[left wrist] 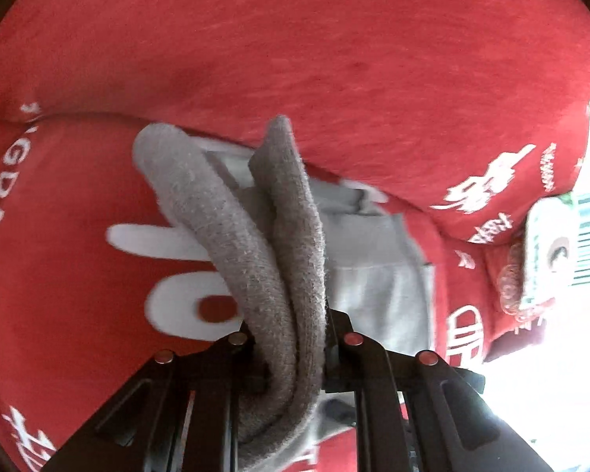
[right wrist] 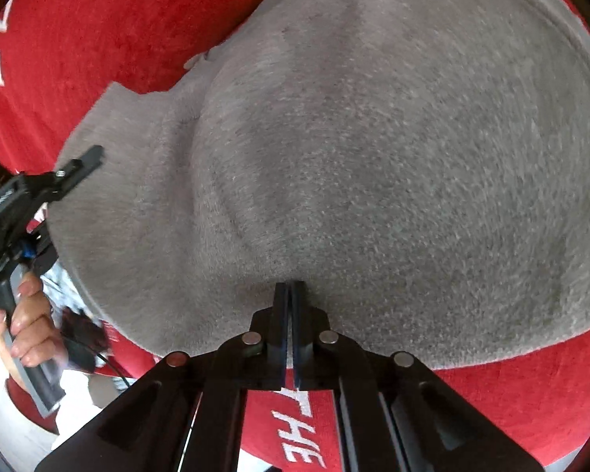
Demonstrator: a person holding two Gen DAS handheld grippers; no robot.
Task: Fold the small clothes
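A grey fleecy garment [left wrist: 255, 244] rises in a doubled-over fold from between the fingers of my left gripper [left wrist: 287, 326], which is shut on it. A lighter, flat part of the garment [left wrist: 377, 275] lies behind on the red cloth. In the right wrist view the same garment [right wrist: 373, 157] spreads wide and bulges upward. My right gripper [right wrist: 291, 287] is shut, and its tips pinch a pucker of the cloth near the garment's near edge. The left gripper [right wrist: 78, 169] shows at that view's left edge, held by a hand [right wrist: 23, 314].
A red cloth with white lettering [left wrist: 334, 59] covers the surface under the garment and fills most of both views [right wrist: 98, 19]. A white patterned object [left wrist: 550, 251] lies at the right, beside a bright white area [left wrist: 562, 373].
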